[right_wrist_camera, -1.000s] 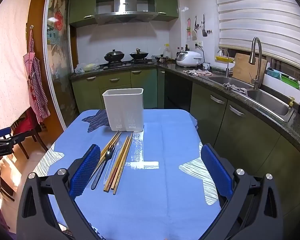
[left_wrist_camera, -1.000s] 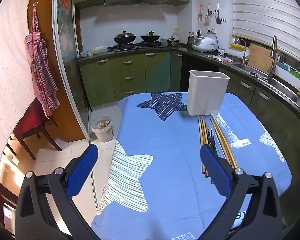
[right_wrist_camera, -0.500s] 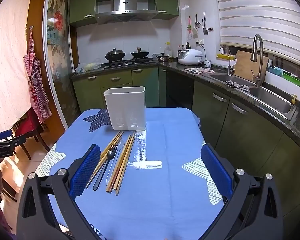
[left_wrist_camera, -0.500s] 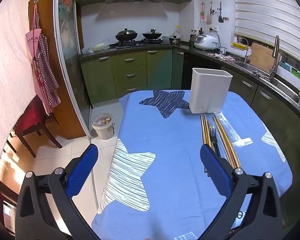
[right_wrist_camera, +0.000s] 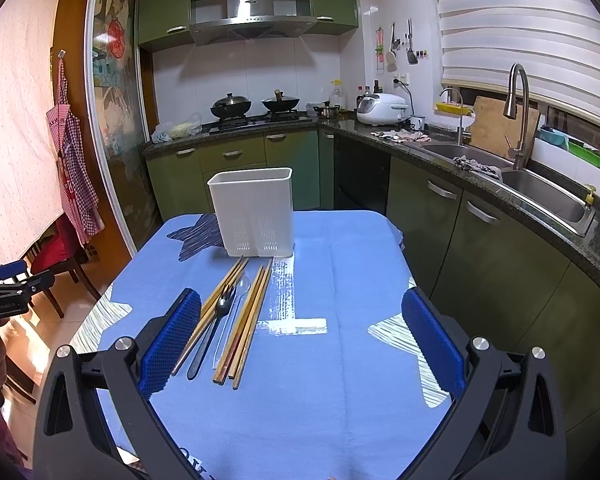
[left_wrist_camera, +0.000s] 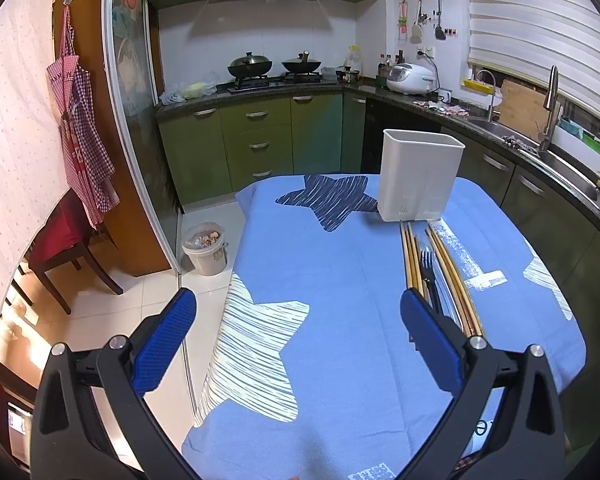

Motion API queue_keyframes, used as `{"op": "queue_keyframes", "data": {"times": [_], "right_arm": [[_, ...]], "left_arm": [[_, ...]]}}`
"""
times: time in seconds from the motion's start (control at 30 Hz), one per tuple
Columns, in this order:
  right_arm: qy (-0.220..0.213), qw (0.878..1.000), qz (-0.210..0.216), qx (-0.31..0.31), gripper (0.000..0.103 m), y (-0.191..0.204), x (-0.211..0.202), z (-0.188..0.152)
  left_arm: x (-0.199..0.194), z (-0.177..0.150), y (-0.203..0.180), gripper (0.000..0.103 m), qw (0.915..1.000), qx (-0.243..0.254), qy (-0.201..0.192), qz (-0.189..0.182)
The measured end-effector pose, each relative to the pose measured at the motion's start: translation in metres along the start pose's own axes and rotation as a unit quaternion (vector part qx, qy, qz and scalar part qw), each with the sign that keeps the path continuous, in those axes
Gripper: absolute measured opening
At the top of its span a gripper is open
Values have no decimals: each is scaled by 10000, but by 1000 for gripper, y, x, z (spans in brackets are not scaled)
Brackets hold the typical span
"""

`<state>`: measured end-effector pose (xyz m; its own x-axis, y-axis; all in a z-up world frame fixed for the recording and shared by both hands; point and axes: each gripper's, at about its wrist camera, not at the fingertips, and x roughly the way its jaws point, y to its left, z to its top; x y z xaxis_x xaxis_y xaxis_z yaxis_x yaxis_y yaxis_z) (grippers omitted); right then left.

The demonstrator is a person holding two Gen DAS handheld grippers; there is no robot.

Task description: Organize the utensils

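Note:
A white utensil holder [left_wrist_camera: 420,176] [right_wrist_camera: 254,210] stands upright at the far end of the blue table. In front of it lie wooden chopsticks [right_wrist_camera: 248,316] [left_wrist_camera: 410,258], a black fork [right_wrist_camera: 210,330] [left_wrist_camera: 428,270] and a clear spoon [right_wrist_camera: 236,300], side by side. My left gripper [left_wrist_camera: 298,322] is open and empty, above the near left of the table, with the utensils by its right finger. My right gripper [right_wrist_camera: 300,322] is open and empty, with the utensils just ahead of its left finger.
The table wears a blue cloth with star patches [right_wrist_camera: 340,272]. Green cabinets and a counter with a sink [right_wrist_camera: 540,196] run along the right. A stove with woks [left_wrist_camera: 276,68] is at the back. A small bin [left_wrist_camera: 206,246] and a chair [left_wrist_camera: 60,248] stand on the floor to the left.
Both grippers have moved a little nearer the table; the holder and utensils look slightly larger. Nothing on the table has moved.

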<state>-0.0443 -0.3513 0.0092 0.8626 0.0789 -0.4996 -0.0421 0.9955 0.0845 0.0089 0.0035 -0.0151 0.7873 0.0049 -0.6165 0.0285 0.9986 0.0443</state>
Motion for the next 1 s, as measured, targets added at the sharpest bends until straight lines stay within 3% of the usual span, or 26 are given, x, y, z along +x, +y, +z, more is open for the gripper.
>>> {"op": "queue_keyframes", "data": {"times": [1.0], "right_arm": [[81, 10000, 44, 16, 99, 1, 6, 0]], "left_arm": [[8, -3, 2, 97, 9999, -7, 122, -11]]}}
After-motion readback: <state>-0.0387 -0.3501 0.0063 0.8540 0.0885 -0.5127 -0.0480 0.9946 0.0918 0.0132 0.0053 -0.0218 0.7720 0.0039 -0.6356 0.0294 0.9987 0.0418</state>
